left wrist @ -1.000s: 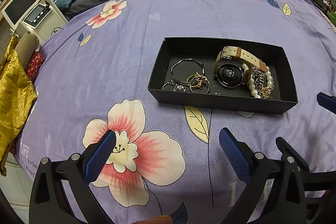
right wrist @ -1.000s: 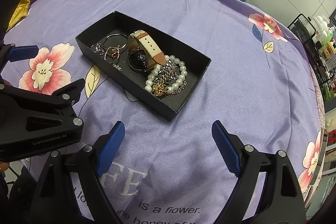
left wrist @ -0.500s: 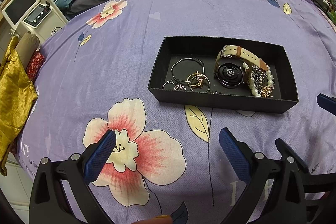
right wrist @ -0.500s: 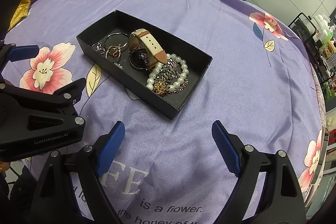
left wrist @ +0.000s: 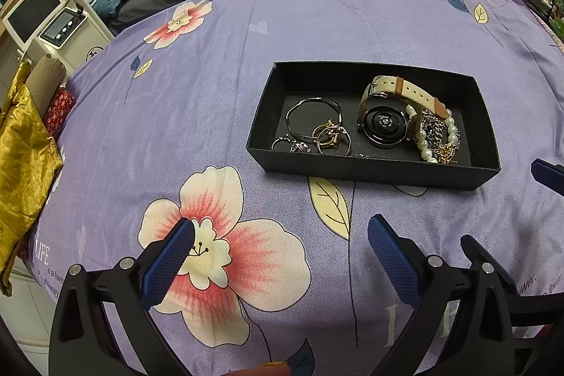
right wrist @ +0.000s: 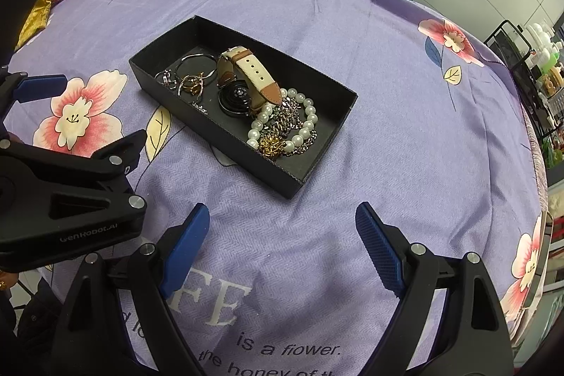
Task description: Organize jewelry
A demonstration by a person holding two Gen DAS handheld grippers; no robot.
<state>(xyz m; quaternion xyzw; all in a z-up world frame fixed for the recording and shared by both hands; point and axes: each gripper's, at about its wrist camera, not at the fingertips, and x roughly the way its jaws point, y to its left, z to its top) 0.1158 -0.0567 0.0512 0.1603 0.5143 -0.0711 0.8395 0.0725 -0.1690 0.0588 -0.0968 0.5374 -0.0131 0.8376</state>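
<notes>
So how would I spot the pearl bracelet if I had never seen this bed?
Find the black tray on the purple flowered bedspread. Beside the watch, at the tray's fuller end, lies the pearl bracelet, tangled with metal chains. It is the only ring of round white beads.

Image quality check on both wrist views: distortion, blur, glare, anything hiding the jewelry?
Left wrist view: strong fisheye bowing, dark corner vignette; sharp, even light; the black tray near wall partly hides the rings. Right wrist view: same bowing; no motion blur; small highlights on the pearl bracelet and watch, nothing washed out; soft shadows only.
</notes>
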